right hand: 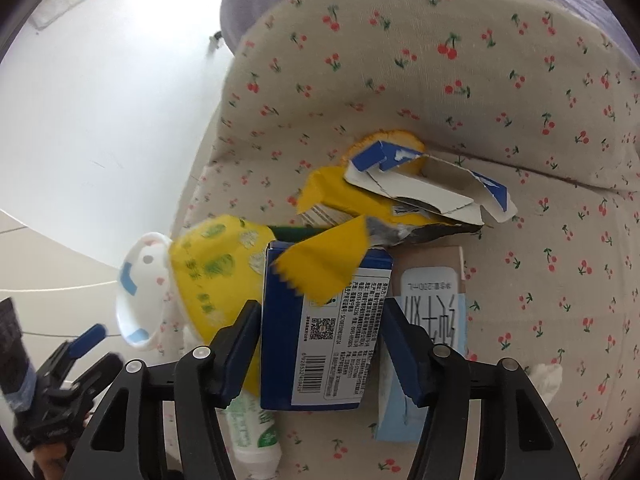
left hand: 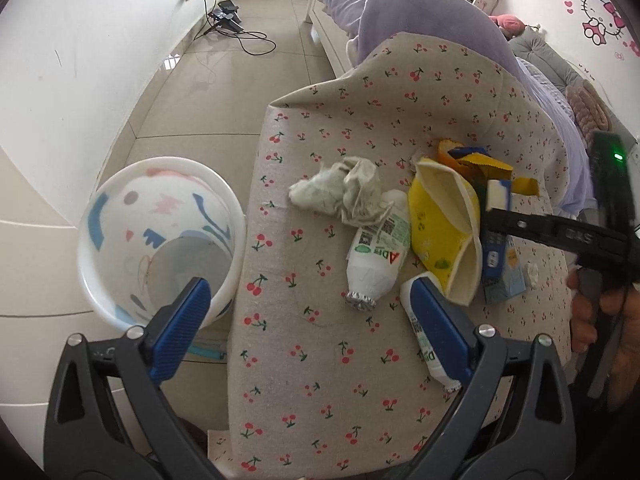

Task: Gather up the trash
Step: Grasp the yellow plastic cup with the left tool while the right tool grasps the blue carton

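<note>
Trash lies on a table with a cherry-print cloth [left hand: 320, 360]: a crumpled tissue [left hand: 340, 190], two white plastic bottles [left hand: 376, 256], a crushed yellow paper cup [left hand: 444, 232], a yellow wrapper [right hand: 328, 268], a torn blue-and-white box [right hand: 424, 184] and a blue carton [right hand: 320, 332]. My left gripper [left hand: 308, 316] is open and empty, above the table's left edge beside the white bin [left hand: 160, 236]. My right gripper [right hand: 320, 344] has its jaws on both sides of the blue carton, closed against it; it also shows in the left view [left hand: 496, 216].
The white patterned bin [right hand: 140, 300] stands on the tiled floor left of the table, empty inside. A pale blue carton [right hand: 424, 360] lies under the blue one. A bed with a purple blanket [left hand: 420, 12] is behind the table. Cables [left hand: 236, 28] lie on the far floor.
</note>
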Demonstrator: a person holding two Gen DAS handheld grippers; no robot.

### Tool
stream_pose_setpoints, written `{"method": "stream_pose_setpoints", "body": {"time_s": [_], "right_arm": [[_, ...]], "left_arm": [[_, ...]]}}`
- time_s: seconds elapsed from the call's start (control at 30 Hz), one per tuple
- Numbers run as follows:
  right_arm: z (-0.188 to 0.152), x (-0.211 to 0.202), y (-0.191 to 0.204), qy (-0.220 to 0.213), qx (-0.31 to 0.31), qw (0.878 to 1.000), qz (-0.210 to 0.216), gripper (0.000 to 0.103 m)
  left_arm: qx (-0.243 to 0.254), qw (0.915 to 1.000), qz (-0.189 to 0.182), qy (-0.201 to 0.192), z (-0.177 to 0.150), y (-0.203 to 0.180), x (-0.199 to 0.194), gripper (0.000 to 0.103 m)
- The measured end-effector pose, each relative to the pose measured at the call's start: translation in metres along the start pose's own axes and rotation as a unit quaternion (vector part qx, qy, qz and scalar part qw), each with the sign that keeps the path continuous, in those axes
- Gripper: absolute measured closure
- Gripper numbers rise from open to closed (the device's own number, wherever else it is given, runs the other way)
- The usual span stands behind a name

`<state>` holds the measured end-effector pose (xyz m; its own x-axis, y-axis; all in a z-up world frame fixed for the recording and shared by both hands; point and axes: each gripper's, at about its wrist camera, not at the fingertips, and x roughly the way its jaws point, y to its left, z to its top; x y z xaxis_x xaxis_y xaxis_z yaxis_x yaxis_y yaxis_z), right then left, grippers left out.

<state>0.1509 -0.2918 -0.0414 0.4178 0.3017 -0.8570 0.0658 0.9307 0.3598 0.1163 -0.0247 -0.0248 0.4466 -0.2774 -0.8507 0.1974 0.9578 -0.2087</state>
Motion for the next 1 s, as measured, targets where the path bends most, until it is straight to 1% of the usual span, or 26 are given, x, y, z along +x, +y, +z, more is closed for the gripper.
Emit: {"method": "stream_pose_setpoints", "body": {"time_s": [0.1,0.2,0.33,0.4,0.5,0.57,0.6,0.67,0.7,0.77,0.8,0.87,0.93,1.0], "right_arm": [[-0.003,-0.017,0.004,-0.016,0.003,1.0,0.009,0.041],[-0.009,-0.034,0.002,-0.029,0.005,0.999,0.013,0.041],[-0.018,-0.052,-0.007,-0.049,0.006,0.999,-0.006,0.041],[-0.021,-0.058,-0.015,-0.055,0.009,0.998,-0.021,0.041],[-0.026,-0.066,-0.033,-0.053,0.016,0.998,-0.038,0.041],[-0.028,-0.067,-0.042,-0.049,0.022,0.998,-0.044,0.041],[-0.029,-0.066,-0.046,-0.046,0.024,0.998,-0.046,0.041],[-0.031,-0.066,-0.051,-0.044,0.026,0.998,-0.048,0.041],[-0.032,-0.067,-0.054,-0.043,0.028,0.997,-0.05,0.041],[-0.034,-0.065,-0.055,-0.04,0.031,0.997,-0.051,0.041],[-0.034,-0.065,-0.056,-0.038,0.034,0.997,-0.05,0.041],[-0.036,-0.063,-0.057,-0.038,0.035,0.997,-0.049,0.041],[-0.036,-0.064,-0.057,-0.038,0.033,0.998,-0.048,0.041],[-0.036,-0.066,-0.055,-0.04,0.033,0.998,-0.047,0.041]], "left_arm": [[-0.005,1.0,-0.006,-0.001,0.006,-0.003,0.004,0.005],[-0.006,0.9998,-0.021,-0.001,0.011,-0.014,0.008,0.006],[0.002,0.9988,-0.049,0.003,0.016,-0.04,0.015,0.007],[0.007,0.998,-0.063,0.006,0.018,-0.054,0.02,0.011],[0.014,0.9967,-0.079,0.013,0.019,-0.074,0.03,0.018],[0.018,0.9959,-0.087,0.021,0.02,-0.086,0.039,0.027],[0.02,0.9955,-0.09,0.025,0.019,-0.092,0.042,0.029],[0.024,0.9947,-0.095,0.033,0.019,-0.102,0.05,0.04],[0.027,0.9944,-0.095,0.037,0.019,-0.106,0.052,0.043],[0.036,0.9942,-0.092,0.044,0.017,-0.114,0.059,0.054],[0.039,0.9941,-0.09,0.046,0.016,-0.117,0.061,0.057],[0.043,0.994,-0.087,0.051,0.016,-0.12,0.066,0.07],[0.043,0.9936,-0.09,0.053,0.014,-0.119,0.066,0.079],[0.042,0.9942,-0.088,0.045,0.014,-0.117,0.062,0.081]]}}
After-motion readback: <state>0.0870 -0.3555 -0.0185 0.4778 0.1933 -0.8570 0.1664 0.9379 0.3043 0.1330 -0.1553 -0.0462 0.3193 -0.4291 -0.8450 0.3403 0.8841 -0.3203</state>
